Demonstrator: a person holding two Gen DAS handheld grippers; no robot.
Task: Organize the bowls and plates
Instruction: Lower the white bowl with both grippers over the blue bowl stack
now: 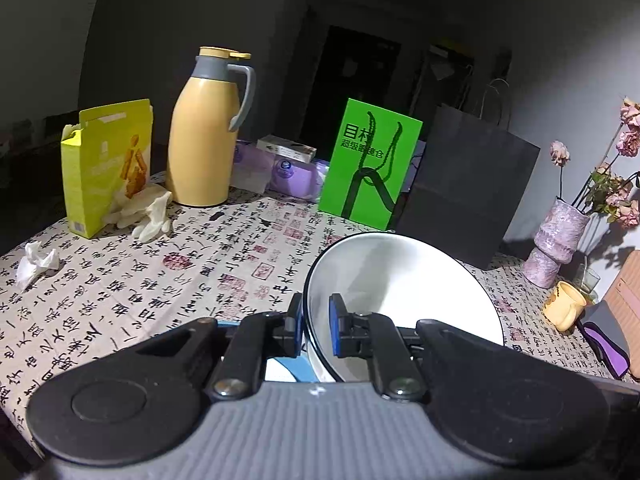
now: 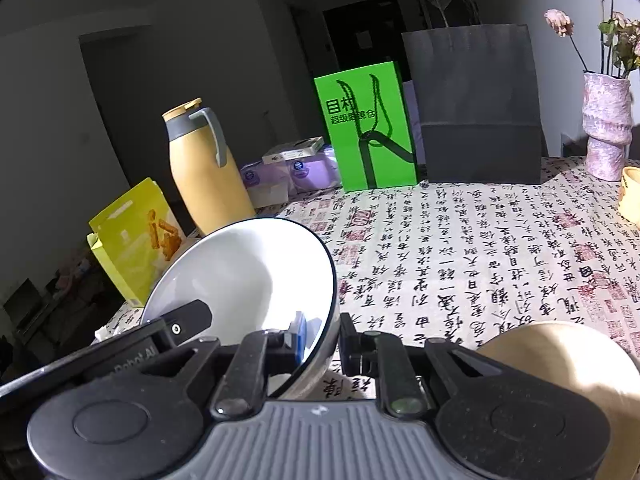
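**Materials and Finishes Observed**

Bowl [image 1: 400, 280]: glazed ceramic by its look, white, smooth and glossy, with a thin dark rim. Left claw [image 1: 316, 330] and right claw [image 2: 322, 338]: matt black plastic arms, blue pads, shiny metal screw heads, grey ribbed housing. Surface [image 1: 160, 280]: covered in printed cloth, matt, black script with red seals. Jug [image 1: 204, 132]: smooth yellow plastic, satin sheen, grey plastic handle. Yellow box [image 1: 106, 168]: thin card, lightly glossy print. Green bag [image 1: 372, 164]: smooth paper. Black bag [image 1: 468, 184]: matt paper. Vase [image 1: 556, 240]: rough, mottled pink finish. Gloves [image 1: 148, 212]: pale, thin, crumpled rubber. Tissue [image 1: 36, 264]: soft white paper, crumpled.
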